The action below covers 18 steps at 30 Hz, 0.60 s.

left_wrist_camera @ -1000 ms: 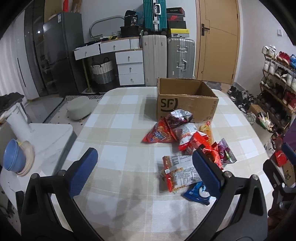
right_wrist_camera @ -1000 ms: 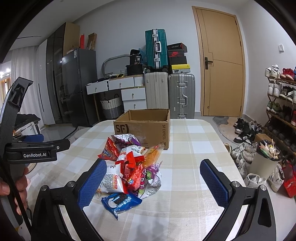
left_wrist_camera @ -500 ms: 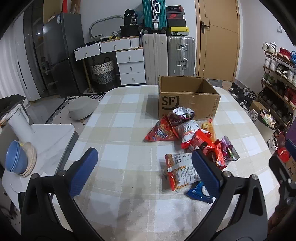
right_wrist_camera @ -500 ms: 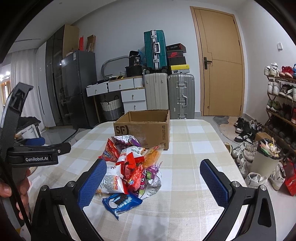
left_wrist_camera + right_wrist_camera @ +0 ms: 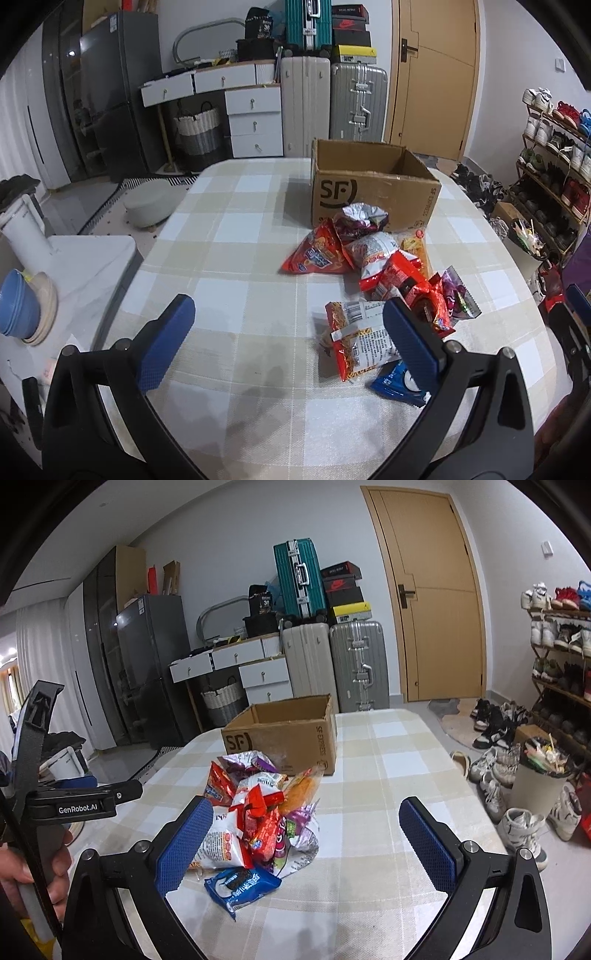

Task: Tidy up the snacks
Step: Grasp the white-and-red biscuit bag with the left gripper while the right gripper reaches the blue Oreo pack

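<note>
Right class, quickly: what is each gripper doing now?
Left gripper: open, holding nothing.
Right gripper: open, holding nothing.

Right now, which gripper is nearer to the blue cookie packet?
Too close to call. The blue cookie packet lies beside the left finger of the open right gripper and under the right finger of the open left gripper.

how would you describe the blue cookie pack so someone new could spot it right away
Start at the open cardboard box on the checked table, then follow the snack pile spilling toward the camera. The blue cookie pack lies flat at the pile's nearest edge, the only blue wrapper among red, orange and silver bags.
</note>
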Tool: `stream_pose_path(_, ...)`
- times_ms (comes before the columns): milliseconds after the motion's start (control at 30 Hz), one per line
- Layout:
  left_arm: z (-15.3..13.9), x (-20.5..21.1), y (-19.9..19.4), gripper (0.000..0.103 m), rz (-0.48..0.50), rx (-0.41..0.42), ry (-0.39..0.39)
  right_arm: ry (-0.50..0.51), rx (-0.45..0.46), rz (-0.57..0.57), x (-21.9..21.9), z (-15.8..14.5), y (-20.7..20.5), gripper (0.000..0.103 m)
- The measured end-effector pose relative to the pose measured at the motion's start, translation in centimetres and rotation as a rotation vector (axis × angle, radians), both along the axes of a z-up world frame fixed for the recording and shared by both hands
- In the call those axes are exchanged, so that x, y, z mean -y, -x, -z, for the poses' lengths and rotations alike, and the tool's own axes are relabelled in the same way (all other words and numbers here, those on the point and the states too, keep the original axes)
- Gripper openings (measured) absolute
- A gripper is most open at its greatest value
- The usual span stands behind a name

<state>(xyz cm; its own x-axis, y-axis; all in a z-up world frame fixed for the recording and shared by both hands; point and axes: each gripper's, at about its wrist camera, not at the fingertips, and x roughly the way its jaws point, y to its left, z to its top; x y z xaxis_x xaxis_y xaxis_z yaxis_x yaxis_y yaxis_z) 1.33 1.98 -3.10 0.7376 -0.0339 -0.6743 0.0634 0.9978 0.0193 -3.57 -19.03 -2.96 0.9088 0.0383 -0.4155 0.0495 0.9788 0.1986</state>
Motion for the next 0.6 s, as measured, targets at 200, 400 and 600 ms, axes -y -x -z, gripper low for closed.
stream_pose_path(200,2.9,1.1,-2.1,0.101,0.049,-0.090,0.006,-0.034,-0.034,-0.018,0.6,1.9,-1.2,0.103)
stream_pose_path(400,6.2,3.0,-4.6,0.101,0.130,-0.220,0.098,-0.048,-0.069,-0.070,0.6,4.0,-2.7,0.103)
stream_pose_path(600,8.4,5.2,-6.9,0.101,0.147,-0.284,0.118,-0.087,-0.109,-0.079,1.4,6.0,-4.2,0.103)
